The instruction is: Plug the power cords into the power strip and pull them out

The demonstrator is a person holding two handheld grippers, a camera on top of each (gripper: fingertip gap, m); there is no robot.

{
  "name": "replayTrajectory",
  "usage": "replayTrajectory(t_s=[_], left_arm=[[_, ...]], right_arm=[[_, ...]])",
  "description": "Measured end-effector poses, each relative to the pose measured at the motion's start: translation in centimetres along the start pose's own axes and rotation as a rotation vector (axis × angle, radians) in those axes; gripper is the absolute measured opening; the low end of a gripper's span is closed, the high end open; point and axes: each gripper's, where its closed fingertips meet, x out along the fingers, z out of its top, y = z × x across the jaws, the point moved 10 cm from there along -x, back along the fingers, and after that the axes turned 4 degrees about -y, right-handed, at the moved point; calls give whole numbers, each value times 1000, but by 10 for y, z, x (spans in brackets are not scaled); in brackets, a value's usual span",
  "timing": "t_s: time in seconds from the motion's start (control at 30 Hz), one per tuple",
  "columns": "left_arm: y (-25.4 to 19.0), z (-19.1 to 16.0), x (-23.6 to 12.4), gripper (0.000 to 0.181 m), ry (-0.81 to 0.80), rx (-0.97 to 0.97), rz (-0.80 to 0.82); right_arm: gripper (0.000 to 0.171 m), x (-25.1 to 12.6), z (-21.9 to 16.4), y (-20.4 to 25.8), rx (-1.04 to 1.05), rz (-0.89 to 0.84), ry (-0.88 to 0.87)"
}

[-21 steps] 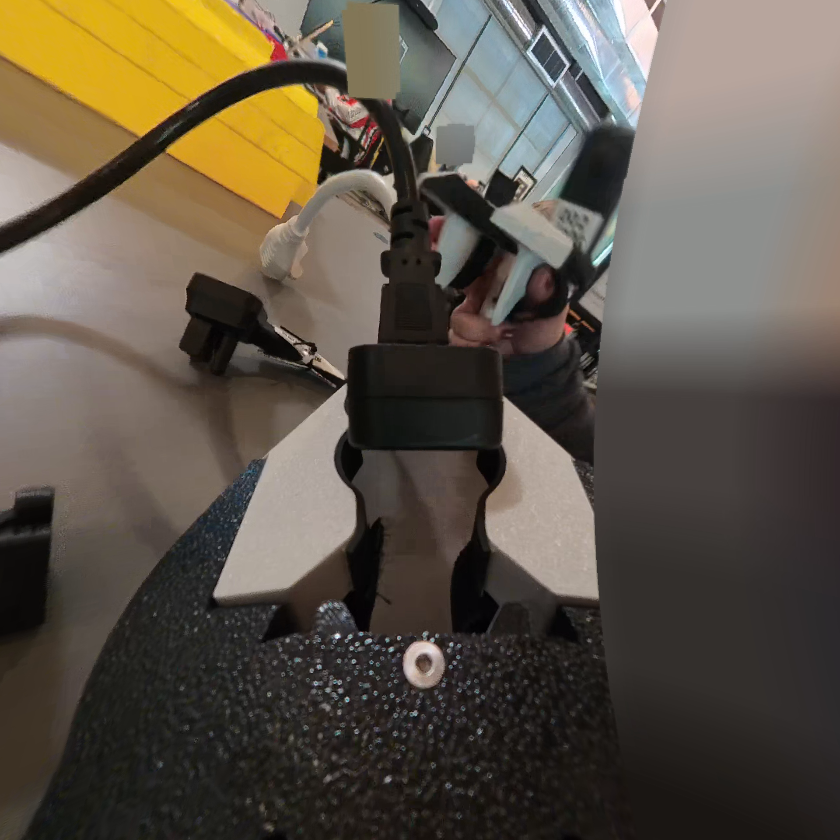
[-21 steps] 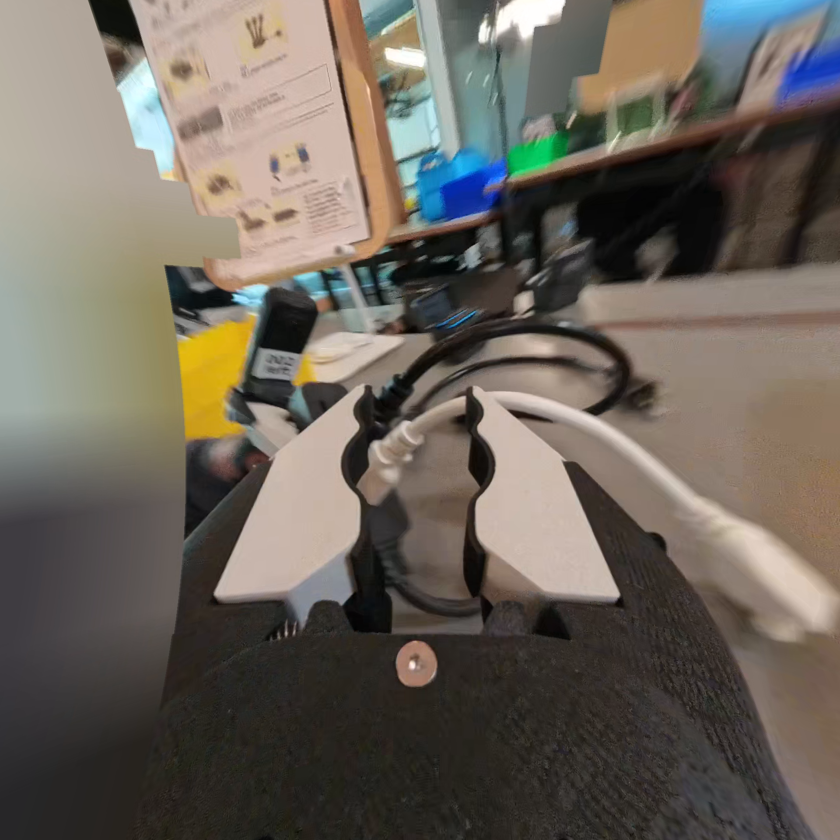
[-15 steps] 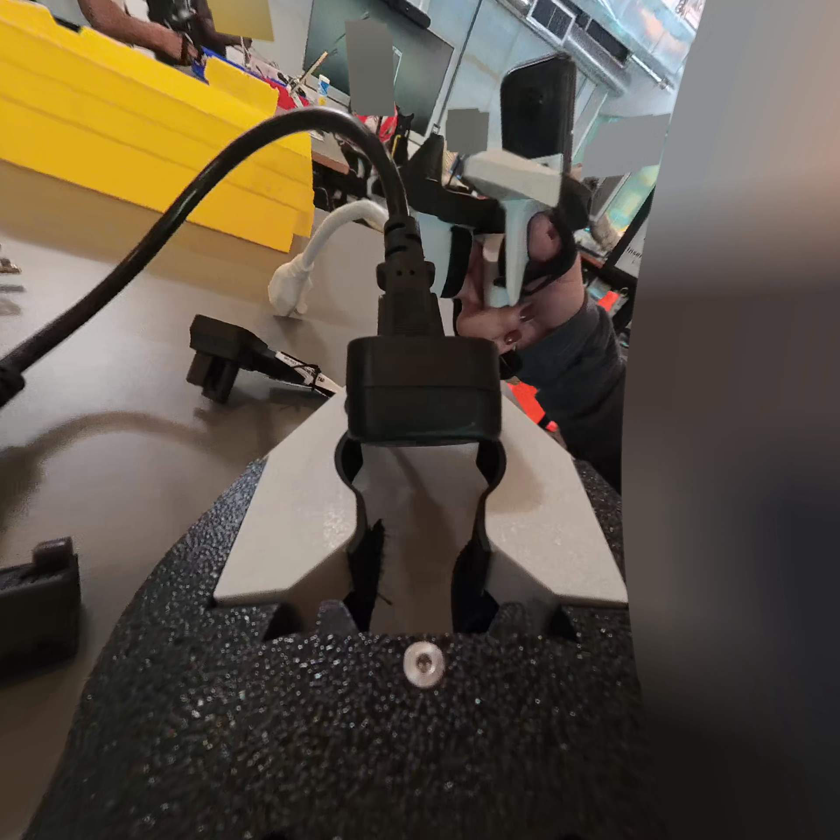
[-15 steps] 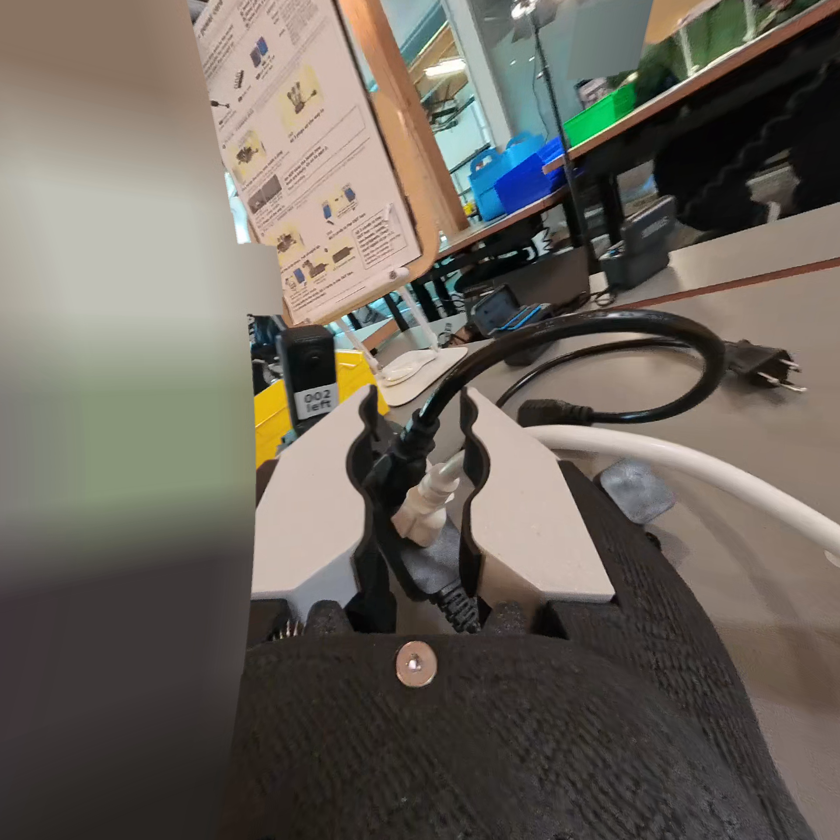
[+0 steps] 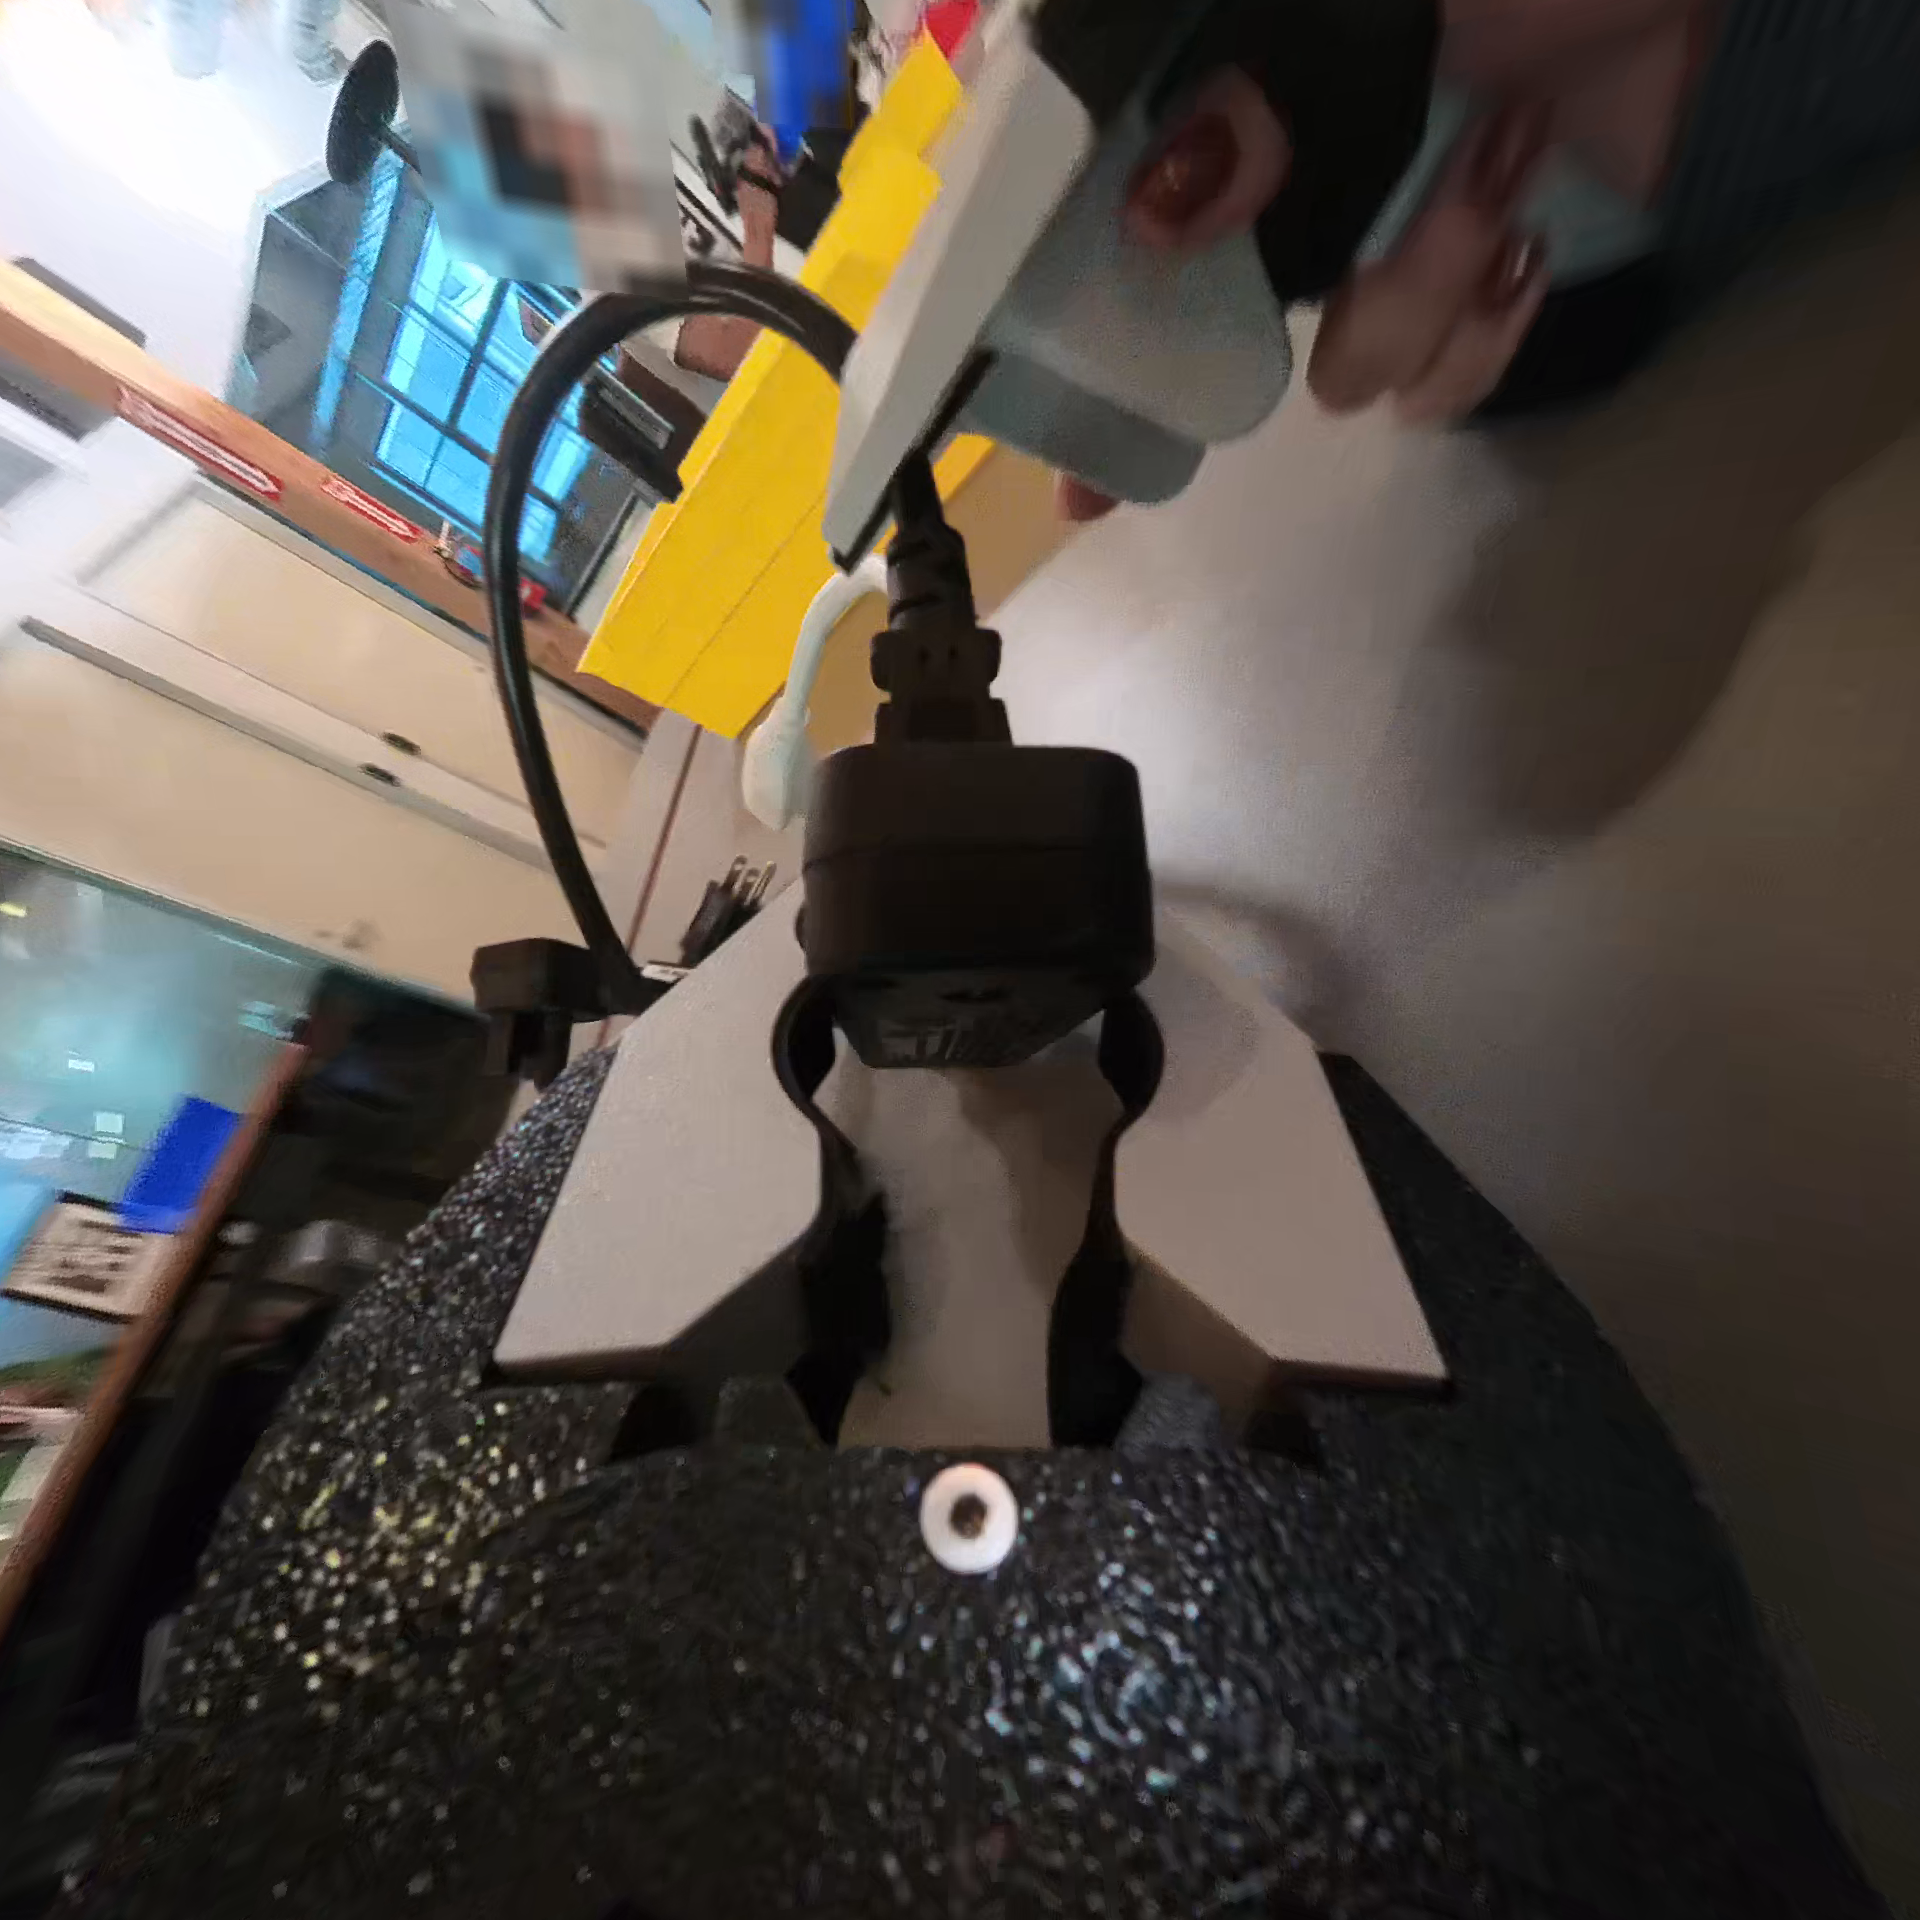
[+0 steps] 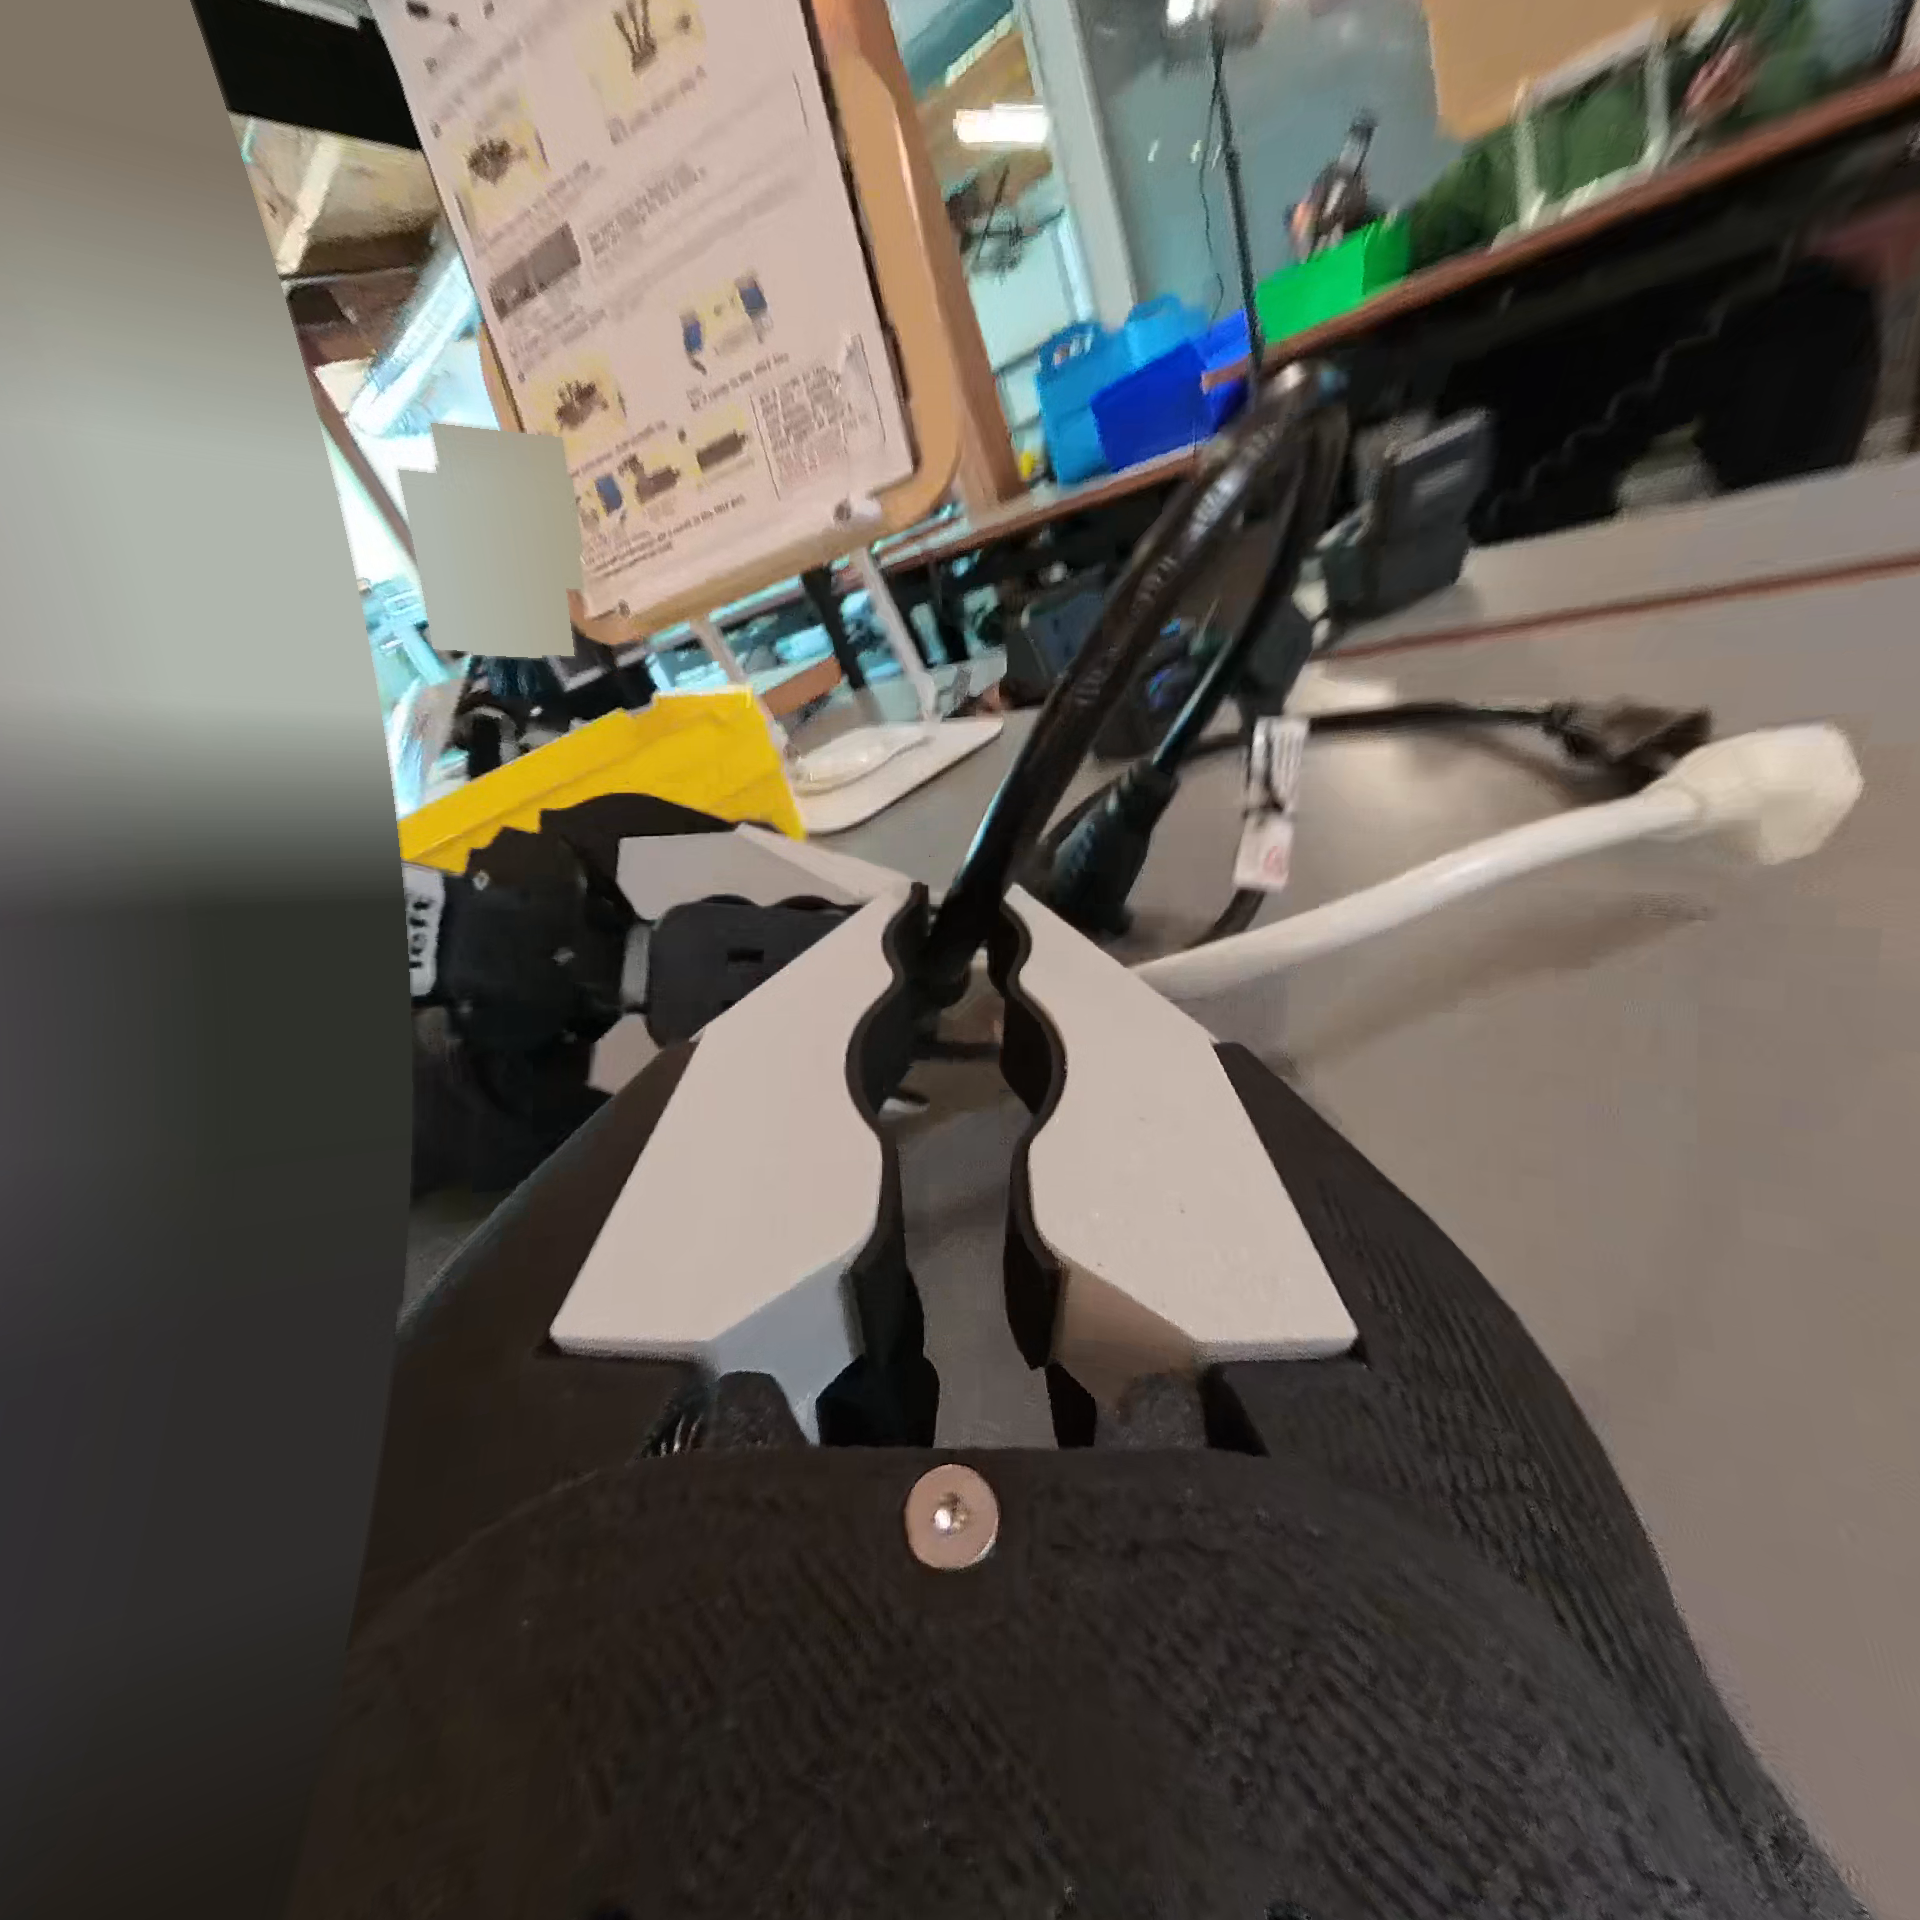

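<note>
My left gripper is shut on a black plug block, held across its fingertips. Its black cord loops up and back to the left. My right gripper is close above the plug's strain relief, held by a hand. In the right wrist view my right gripper has its fingertips shut on the black cord, just past the plug. The left gripper's grey fingers show there, at the left. No power strip is clearly in view.
A white cord with a white plug end lies on the grey table. Another black plug lies to the left. Yellow bins and an instruction board stand at the back.
The left gripper has rolled sharply with the plug in it. The right gripper has come in close and its fingers have narrowed onto the black cord by the plug.
</note>
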Motion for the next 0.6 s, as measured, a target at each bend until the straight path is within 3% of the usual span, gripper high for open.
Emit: replayTrajectory(t_s=[0.03,0.17,0.33,0.4,0.43,0.47,0.53,0.6], left_arm=[[-3,0,1,48,21,51,2],[-12,-4,2,48,51,255,-26],[-18,-4,4,48,28,327,-33],[-22,-4,5,48,1,364,-57],[-23,-3,4,48,-4,389,-54],[-23,-4,3,48,0,384,-53],[-21,-5,1,48,-12,361,-62],[-22,-6,-1,48,-20,360,-65]], right_arm=[[8,-2,0,-1,6,12,38],[7,-8,-3,-3,-93,72,299],[9,-11,-5,-10,-2,118,365],[39,-6,-11,-12,65,166,455],[45,-2,-15,-12,87,180,512],[41,0,-16,-12,92,194,532],[18,0,-16,-11,80,218,534],[16,1,-17,-10,69,213,549]])
